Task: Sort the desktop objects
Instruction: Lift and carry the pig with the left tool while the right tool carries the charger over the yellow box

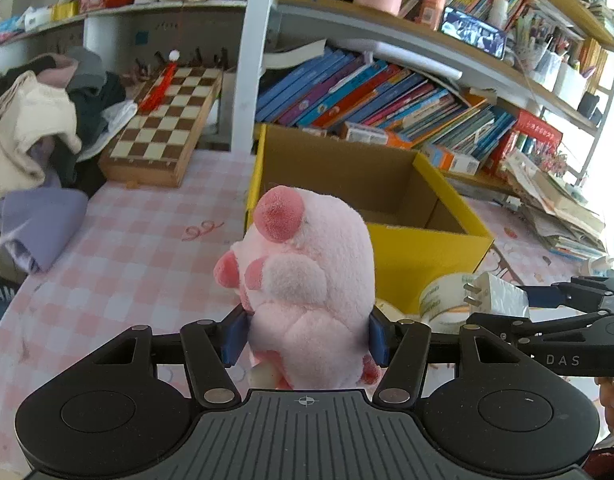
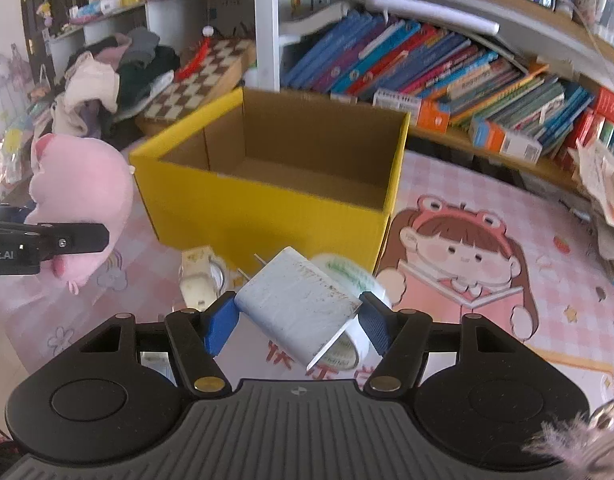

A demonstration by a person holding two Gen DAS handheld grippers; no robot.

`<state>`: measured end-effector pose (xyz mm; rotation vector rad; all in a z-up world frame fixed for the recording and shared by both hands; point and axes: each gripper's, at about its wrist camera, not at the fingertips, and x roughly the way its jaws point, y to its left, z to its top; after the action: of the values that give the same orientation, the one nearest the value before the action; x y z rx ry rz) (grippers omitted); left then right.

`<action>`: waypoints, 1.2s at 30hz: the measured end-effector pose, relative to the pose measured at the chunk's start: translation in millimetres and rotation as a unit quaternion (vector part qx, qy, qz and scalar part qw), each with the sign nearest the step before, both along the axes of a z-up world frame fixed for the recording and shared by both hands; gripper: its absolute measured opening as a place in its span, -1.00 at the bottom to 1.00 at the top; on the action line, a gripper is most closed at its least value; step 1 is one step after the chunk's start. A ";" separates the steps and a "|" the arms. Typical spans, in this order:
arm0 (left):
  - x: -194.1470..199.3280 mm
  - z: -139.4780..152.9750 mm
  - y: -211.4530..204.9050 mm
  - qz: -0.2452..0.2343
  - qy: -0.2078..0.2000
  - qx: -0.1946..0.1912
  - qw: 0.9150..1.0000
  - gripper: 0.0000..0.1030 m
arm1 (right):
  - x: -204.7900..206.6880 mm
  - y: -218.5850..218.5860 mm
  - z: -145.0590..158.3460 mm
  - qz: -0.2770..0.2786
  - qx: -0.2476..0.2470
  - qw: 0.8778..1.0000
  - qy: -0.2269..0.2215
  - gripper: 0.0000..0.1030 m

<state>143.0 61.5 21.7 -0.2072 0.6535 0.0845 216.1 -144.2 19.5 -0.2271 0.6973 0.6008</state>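
Left tongs [image 1: 305, 336]: blue pads pressed into both flanks of the soft pink plush pig [image 1: 307, 280], clamped on it. You hold it clear of the pink checked tabletop [image 1: 127, 240], its long axis upright, snout turned left in the left wrist view.

Right tongs [image 2: 297, 320]: closed on the white rectangular plug-in charger block [image 2: 299, 304], carried tilted, prongs aimed up and left toward the box. A roll of clear printed packing tape [image 2: 347, 350] lies on the tabletop under and just behind it; I cannot tell whether the two touch.

Key relation: the open yellow cardboard box [image 2: 267, 216], which looks empty, sits dead ahead of both tongs and just beyond them. Seen from your left tongs it lies ahead and a little right; from your right tongs, straight ahead with the near wall closest. The charger looks nearer the rim than the pig. My guess is that both loads go forward over that near wall, then release.
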 end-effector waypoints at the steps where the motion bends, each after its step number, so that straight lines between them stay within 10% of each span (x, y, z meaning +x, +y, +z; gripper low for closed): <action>1: 0.9 1.8 -0.8 -0.001 -0.004 0.002 1.000 0.12 | 0.0 -1.1 2.9 -0.001 0.004 1.000 -0.007 0.23; 36: 111.4 48.6 5.5 -0.052 -0.063 0.058 0.995 0.12 | 108.6 26.4 58.4 0.058 0.017 0.990 -0.125 0.24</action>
<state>254.4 67.0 70.2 -0.0666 0.5300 0.0091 324.7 -117.9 77.9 -0.3060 0.4340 0.6815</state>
